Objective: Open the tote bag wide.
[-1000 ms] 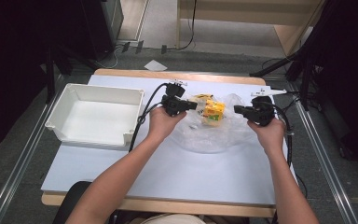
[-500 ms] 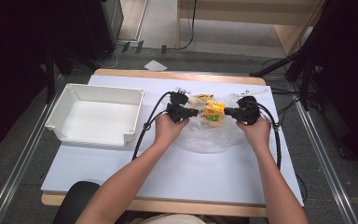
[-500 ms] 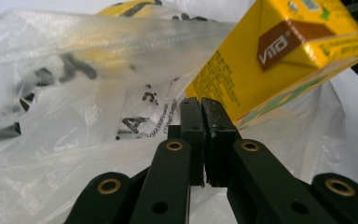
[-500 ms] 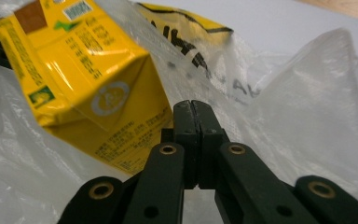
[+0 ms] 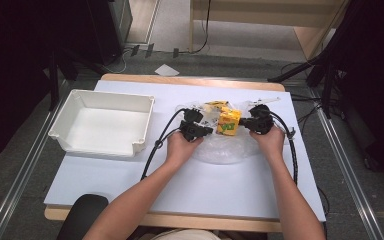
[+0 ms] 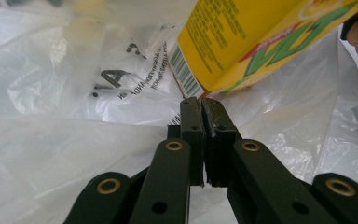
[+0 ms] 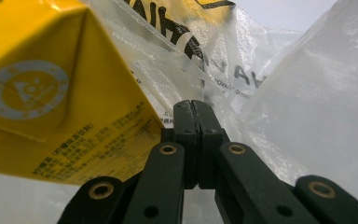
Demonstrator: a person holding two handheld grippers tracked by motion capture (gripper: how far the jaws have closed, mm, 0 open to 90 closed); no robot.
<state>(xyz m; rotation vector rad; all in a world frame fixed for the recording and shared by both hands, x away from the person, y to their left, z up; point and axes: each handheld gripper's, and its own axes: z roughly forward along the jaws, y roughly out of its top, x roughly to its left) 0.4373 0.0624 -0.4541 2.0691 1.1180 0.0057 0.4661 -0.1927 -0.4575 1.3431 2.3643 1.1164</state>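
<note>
While both forearms reach in from the near edge of the table (image 5: 130, 197), each hand holds a black gripper against a clear plastic bag (image 5: 220, 150) lying toward the far right part of the tabletop. The left gripper (image 5: 207, 131) and the right gripper (image 5: 242, 121) face each other with a yellow drink carton (image 5: 228, 122) between them, inside the bag. In the left gripper view the jaws are pressed together, seemingly on a fold of the bag film (image 6: 74, 154); the right gripper's jaws are likewise closed on film just beside the carton (image 7: 51, 102). The step looks like holding the bag by two sides — the next move likely calls for lifting or spreading the plastic so the carton comes free. Farther left, near the table's far left corner, sits a white plastic bin (image 5: 102, 122).
</note>
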